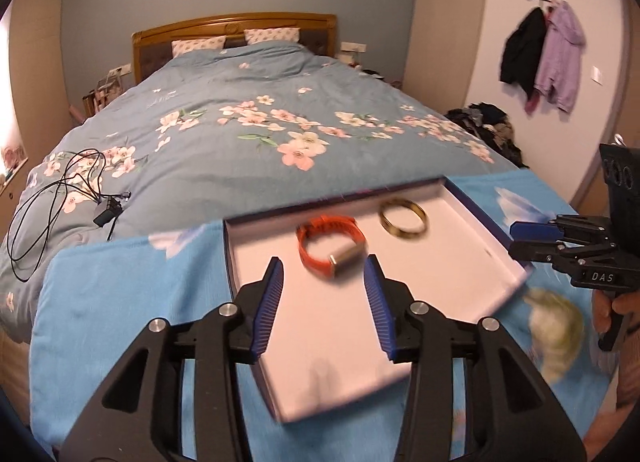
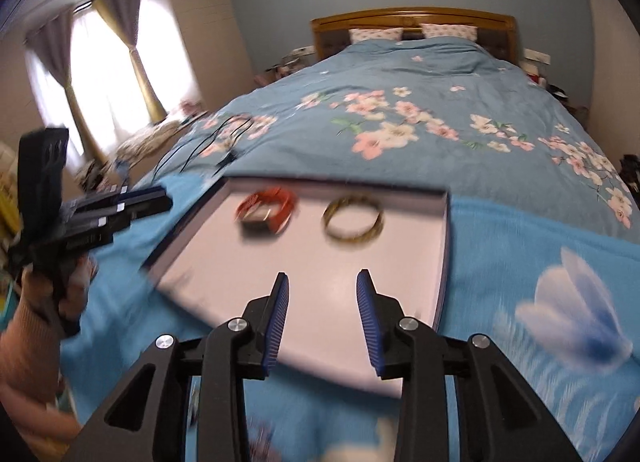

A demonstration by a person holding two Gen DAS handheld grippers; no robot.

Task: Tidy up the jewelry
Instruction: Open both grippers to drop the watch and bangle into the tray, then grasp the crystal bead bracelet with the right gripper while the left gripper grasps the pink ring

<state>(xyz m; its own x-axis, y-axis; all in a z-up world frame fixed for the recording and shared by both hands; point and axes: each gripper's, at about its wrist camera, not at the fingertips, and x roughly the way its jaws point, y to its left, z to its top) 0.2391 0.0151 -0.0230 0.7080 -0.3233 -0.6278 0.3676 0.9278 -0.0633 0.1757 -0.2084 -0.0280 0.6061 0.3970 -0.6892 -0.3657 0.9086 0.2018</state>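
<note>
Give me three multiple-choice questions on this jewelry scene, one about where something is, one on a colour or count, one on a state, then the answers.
1. Where is the gold bangle?
A. Inside the box
B. On the blue cloth beside the box
C. Between the left gripper's fingers

2. What colour is the watch band?
A. Green
B. Orange
C. White

3. How does the left gripper stand?
A. Shut on the bangle
B. Shut on the watch band
C. Open, holding nothing

Answers:
1. A: both views show the bangle lying on the box's white floor, to the right of the watch band.
2. B: the strap reads orange in both views, with a silver-looking case.
3. C: its blue fingers stand wide apart over the box with nothing between them; the right gripper is open too.
</note>
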